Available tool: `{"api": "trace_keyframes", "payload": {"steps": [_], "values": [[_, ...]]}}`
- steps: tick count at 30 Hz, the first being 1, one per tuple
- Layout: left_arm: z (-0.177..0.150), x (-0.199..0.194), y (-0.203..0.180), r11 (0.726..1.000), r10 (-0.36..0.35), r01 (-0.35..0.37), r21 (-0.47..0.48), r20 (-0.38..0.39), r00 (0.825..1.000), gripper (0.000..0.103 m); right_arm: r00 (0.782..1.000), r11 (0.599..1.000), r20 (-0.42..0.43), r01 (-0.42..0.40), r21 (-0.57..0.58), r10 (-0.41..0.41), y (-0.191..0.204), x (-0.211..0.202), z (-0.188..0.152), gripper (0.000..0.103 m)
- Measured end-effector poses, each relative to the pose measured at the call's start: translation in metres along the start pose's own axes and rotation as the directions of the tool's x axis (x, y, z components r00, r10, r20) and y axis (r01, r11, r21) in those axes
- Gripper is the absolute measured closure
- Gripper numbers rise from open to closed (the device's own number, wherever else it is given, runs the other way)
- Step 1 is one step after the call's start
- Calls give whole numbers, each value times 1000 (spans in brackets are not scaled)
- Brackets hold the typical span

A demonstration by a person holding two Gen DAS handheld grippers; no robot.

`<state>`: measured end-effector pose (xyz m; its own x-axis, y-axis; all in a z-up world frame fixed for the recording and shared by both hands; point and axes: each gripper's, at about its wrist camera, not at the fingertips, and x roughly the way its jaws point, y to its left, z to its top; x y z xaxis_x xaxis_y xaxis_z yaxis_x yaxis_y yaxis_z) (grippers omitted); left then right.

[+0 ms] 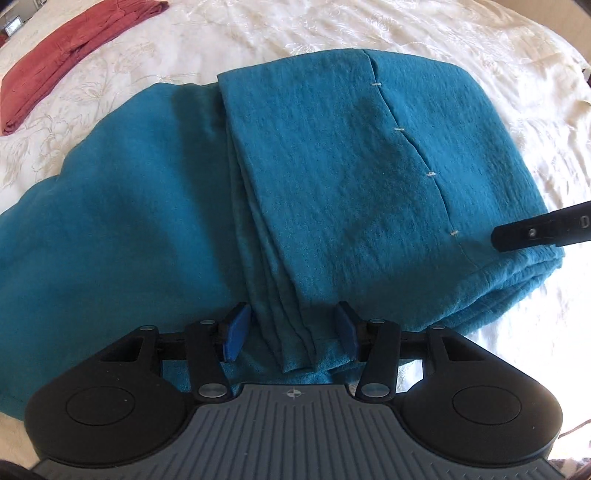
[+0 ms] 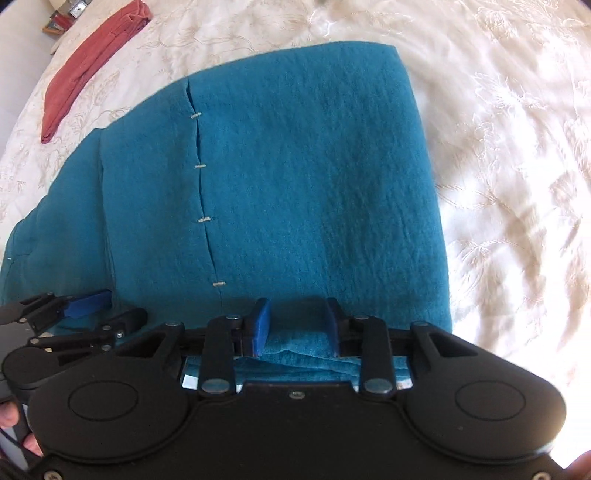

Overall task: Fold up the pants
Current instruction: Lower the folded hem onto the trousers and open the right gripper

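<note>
Both grippers sit at the near edge of the teal pants, jaws apart, nothing clamped

Left gripper (image 1: 291, 334) straddles the layered fold edge at 6 o'clock; right gripper (image 2: 294, 326) brackets a raised ridge of cloth, pads not pinching. Teal pants (image 1: 317, 173) lie partly folded mid-bed on the cream bedspread (image 1: 461, 33), red folded garment (image 1: 74, 48) at 10 o'clock. Likely between folds: next, each must close on the near edge and carry it over evenly
</note>
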<state>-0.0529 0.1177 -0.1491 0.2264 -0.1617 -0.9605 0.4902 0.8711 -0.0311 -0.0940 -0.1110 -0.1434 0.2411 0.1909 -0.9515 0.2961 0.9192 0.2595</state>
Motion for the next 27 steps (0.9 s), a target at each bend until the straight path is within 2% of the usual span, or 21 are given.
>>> {"api": "trace_keyframes", "payload": {"steps": [4, 7, 10, 14, 23, 27], "values": [[8, -15, 2, 998, 49, -49, -50, -1, 999, 54, 994, 995, 107, -22, -99, 33, 10, -28, 20, 57], [14, -27, 3, 992, 88, -89, -89, -14, 996, 54, 986, 989, 161, -11, -146, 35, 17, -33, 45, 57], [17, -36, 5, 982, 126, -130, -135, -41, 991, 54, 986, 983, 161, -14, -181, 44, 27, -23, 72, 57], [15, -45, 8, 967, 157, -167, -190, -69, 985, 54, 986, 971, 156, -11, -238, 50, 43, -5, 92, 57], [7, -59, 6, 940, 188, -209, -268, -101, 977, 54, 996, 967, 89, 29, -252, -7, 46, 43, 119, 57], [1, -61, 13, 924, 198, -221, -311, -105, 975, 54, 995, 957, 96, 41, -288, -14, 46, 52, 126, 57]]}}
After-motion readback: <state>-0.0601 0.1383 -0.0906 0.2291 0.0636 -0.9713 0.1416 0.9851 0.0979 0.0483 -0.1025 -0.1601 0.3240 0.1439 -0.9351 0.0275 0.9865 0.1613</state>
